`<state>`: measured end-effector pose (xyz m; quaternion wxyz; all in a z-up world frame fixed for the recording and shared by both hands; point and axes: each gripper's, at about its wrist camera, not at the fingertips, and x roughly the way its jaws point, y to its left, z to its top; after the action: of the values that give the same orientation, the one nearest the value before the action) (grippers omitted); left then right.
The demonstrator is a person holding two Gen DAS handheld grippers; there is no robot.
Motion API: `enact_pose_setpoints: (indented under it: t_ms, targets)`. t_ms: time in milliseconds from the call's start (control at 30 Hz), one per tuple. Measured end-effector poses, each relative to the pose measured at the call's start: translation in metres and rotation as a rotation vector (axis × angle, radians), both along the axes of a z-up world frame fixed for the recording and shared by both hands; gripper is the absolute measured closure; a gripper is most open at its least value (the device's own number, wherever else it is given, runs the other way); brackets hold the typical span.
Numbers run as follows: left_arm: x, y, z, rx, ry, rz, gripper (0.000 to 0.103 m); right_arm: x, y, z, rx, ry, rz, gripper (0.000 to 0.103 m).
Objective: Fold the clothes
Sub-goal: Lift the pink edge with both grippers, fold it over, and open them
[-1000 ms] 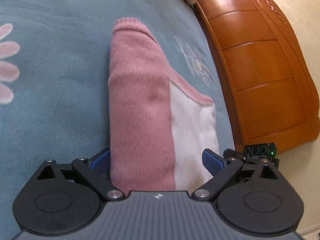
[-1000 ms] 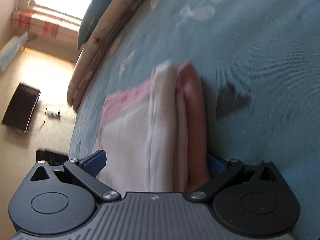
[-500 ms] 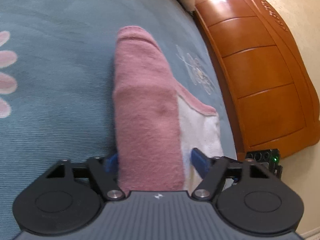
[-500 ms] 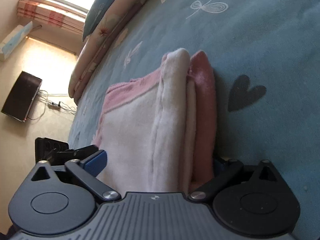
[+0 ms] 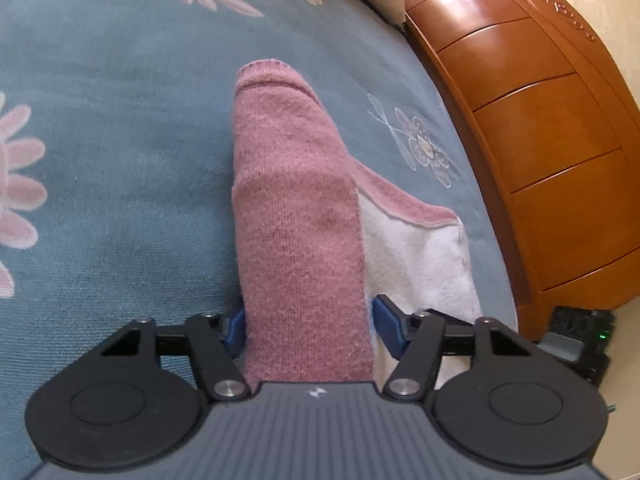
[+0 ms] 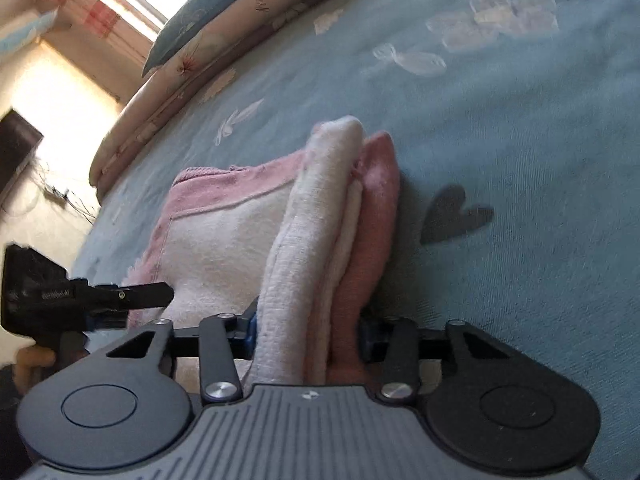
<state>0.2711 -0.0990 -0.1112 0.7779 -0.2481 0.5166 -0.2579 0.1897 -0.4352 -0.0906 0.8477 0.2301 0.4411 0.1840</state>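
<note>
Folded pink-and-white knitted garment [image 5: 304, 220]: lies on the blue flower-patterned bedspread [image 5: 120, 140], just beside the bed's orange wooden footboard [image 5: 552, 140].
Left claw [image 5: 308, 326]: jaws closing, blue pads against both sides of the garment's pink folded edge.
Right claw [image 6: 308, 330]: jaws closing on the stacked white and pink layers [image 6: 320, 240] at the garment's other end, pads pressing them.

No lettering reads clearly; the carved marks on the wooden headboard [image 5: 564, 12] stay illegible.
</note>
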Motion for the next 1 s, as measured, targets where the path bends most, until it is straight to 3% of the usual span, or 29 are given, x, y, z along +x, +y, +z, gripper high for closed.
enact_pose_setpoints:
  t_ms: [133, 367, 567, 700, 833, 1000]
  targets:
    - [-0.003, -0.008, 0.016, 0.032, -0.049, -0.01, 0.051, -0.01, 0.008, 0.02, -0.12, -0.073, 0.031, 0.061]
    - [-0.006, -0.053, 0.041, 0.0, -0.11, -0.083, 0.055, -0.017, -0.015, 0.054, -0.136, -0.169, -0.028, 0.062]
    - [-0.006, -0.104, 0.055, -0.063, -0.14, -0.173, 0.055, -0.023, -0.069, 0.087, -0.229, -0.225, -0.132, 0.062]
    - [0.006, -0.149, 0.048, -0.094, -0.133, -0.22, 0.055, -0.02, -0.111, 0.1, -0.274, -0.229, -0.212, 0.062]
    - [0.024, -0.181, 0.026, -0.086, -0.096, -0.23, 0.055, -0.01, -0.142, 0.087, -0.314, -0.201, -0.267, 0.062]
    - [0.035, -0.191, 0.002, -0.023, -0.077, -0.229, 0.05, 0.011, -0.16, 0.039, -0.315, -0.12, -0.332, 0.059]
